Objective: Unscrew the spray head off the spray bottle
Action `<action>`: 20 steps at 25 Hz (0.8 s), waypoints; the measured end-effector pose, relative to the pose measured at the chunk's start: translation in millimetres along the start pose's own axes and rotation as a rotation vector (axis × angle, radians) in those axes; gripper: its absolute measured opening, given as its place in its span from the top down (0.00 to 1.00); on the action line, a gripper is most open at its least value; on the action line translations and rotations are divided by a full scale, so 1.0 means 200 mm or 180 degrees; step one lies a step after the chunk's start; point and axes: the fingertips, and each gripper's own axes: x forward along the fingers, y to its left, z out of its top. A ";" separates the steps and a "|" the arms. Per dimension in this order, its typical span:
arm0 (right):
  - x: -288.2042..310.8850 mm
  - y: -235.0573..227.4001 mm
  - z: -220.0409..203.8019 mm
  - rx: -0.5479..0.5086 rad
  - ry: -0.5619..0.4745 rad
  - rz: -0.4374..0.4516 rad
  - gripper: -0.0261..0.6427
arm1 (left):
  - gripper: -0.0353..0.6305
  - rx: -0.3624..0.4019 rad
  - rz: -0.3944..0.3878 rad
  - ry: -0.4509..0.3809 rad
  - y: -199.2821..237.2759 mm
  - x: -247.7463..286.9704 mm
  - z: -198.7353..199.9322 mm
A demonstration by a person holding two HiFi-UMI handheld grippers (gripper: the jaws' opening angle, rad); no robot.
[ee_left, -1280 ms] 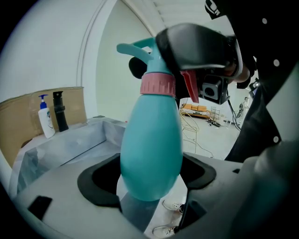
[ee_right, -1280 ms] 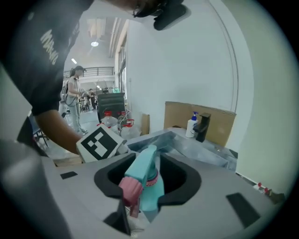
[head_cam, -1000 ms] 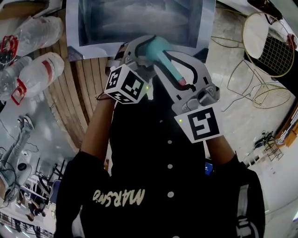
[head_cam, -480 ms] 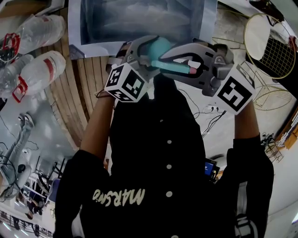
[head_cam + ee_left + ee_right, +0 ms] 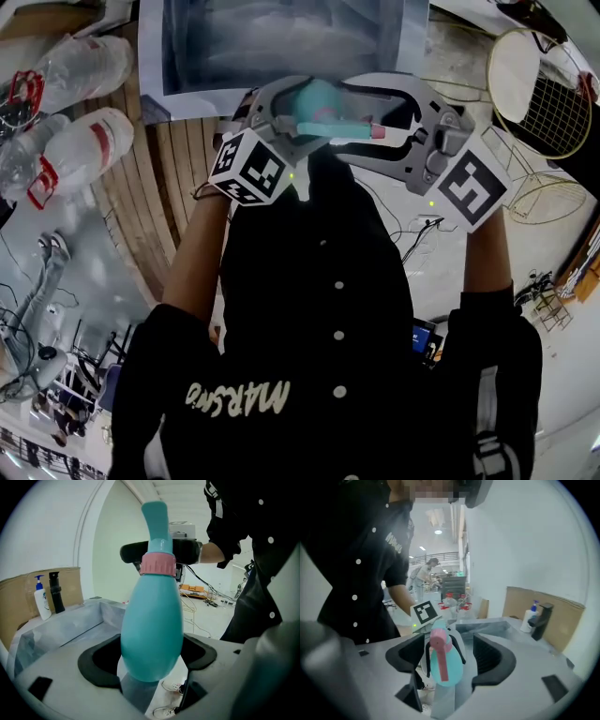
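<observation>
A teal spray bottle with a pink collar is held up in front of the person's chest. My left gripper is shut on its round body. In the head view the bottle lies sideways, its pink tip toward my right gripper. The right gripper straddles the pink spray head; its jaws have just been opening and now stand wide on either side of the head, pads off it.
Several clear plastic bottles lie on the wooden surface at the left. A grey-lined tray sits ahead. A wire chair stands at the right. A white pump bottle and a black one stand by cardboard.
The right gripper rolled, its marker cube swinging from below the bottle to the right, and its jaws spread away from the spray head. The left gripper and bottle stayed put.
</observation>
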 end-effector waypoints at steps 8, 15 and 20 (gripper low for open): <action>-0.20 -0.01 0.07 0.1263 -0.0911 -0.2445 0.45 | 0.34 -0.0046 0.0047 -0.0051 0.00 0.00 0.01; 0.01 0.12 -0.03 0.1451 -0.0647 -0.2631 0.45 | 0.34 -0.0018 0.0053 -0.0051 0.01 0.00 0.00; 0.09 0.09 0.00 0.1419 -0.0631 -0.2529 0.47 | 0.34 -0.0015 0.0055 -0.0039 0.01 0.00 0.00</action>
